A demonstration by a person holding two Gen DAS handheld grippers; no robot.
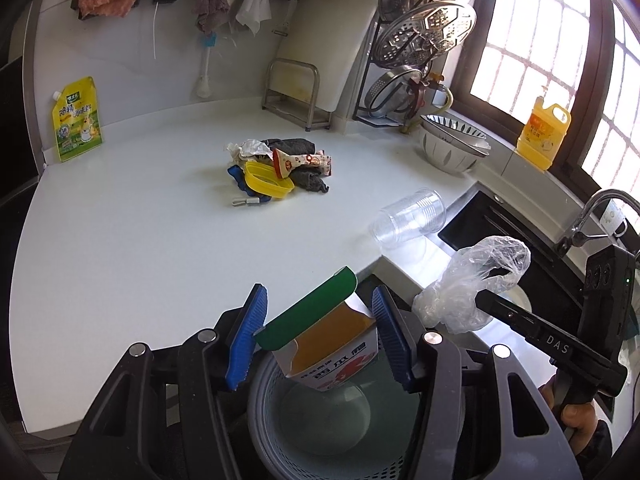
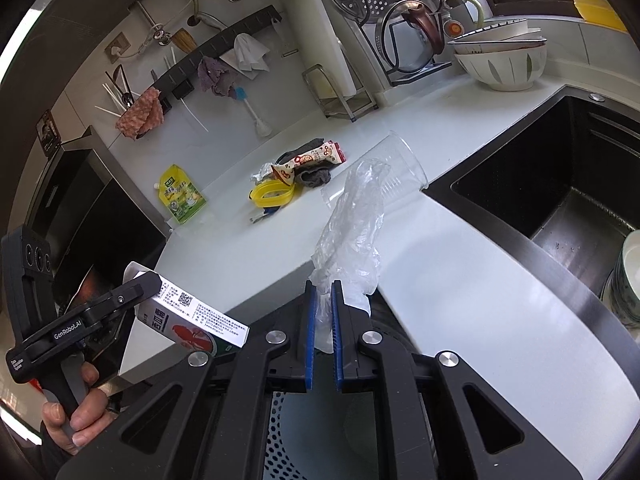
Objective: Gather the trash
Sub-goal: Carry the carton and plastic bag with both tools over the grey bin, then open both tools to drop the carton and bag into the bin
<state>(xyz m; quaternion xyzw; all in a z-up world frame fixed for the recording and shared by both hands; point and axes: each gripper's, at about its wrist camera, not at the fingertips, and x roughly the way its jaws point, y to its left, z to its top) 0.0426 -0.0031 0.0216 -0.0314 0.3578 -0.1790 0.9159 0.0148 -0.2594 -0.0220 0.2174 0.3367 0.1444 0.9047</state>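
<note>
My left gripper (image 1: pixel 320 308) is shut on a white and orange carton (image 1: pixel 332 352) with an open green flap; the right wrist view shows the carton (image 2: pixel 192 316) from its side. It hangs over a grey perforated bin (image 1: pixel 280 432) below the counter edge. My right gripper (image 2: pixel 323 286) is shut on a crumpled clear plastic bag (image 2: pixel 352 232), which the left wrist view shows as the bag (image 1: pixel 472 280) right of the carton. The bin (image 2: pixel 276 440) lies under this gripper too. A pile of wrappers, a yellow lid and dark cloth (image 1: pixel 276 168) sits mid-counter, and a clear plastic cup (image 1: pixel 412 220) lies on its side.
A yellow seasoning pouch (image 1: pixel 76 120) leans on the back wall. Stacked bowls (image 1: pixel 452 144) and a yellow detergent bottle (image 1: pixel 542 132) stand by the window. The black sink (image 2: pixel 560 184) opens to the right, with dishes inside. A lid rack (image 1: pixel 400 60) stands at the back.
</note>
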